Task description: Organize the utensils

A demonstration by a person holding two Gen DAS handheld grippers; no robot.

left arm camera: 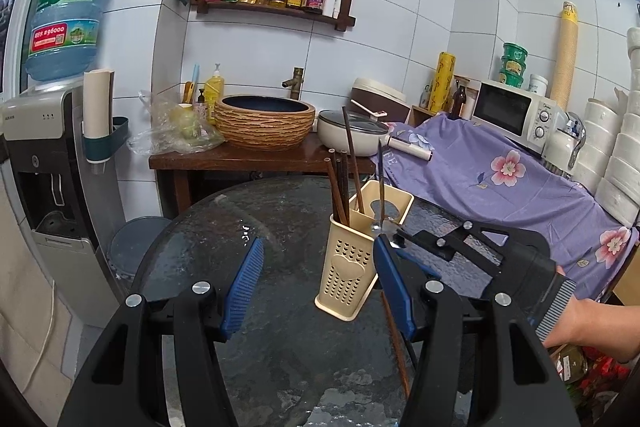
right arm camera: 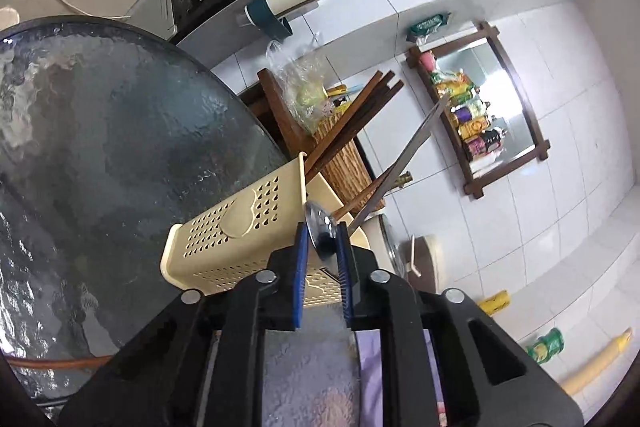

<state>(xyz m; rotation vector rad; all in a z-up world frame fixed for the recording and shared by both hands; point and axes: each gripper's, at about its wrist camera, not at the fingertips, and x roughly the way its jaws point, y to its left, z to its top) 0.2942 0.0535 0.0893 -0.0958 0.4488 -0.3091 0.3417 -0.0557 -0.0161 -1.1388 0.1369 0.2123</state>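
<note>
A cream perforated utensil holder stands on the dark round glass table, with several brown chopsticks upright in its left compartment. My left gripper is open, its blue pads on either side of the holder and apart from it. My right gripper comes in from the right, shut on a metal spoon whose handle points up over the holder's rim. In the right wrist view the gripper pinches the spoon by its bowl beside the holder. One loose chopstick lies on the table.
Behind the table a wooden counter carries a carved basin and a lidded pot. A water dispenser stands left with a grey bin beside it. A purple flowered cloth and a microwave are at the right.
</note>
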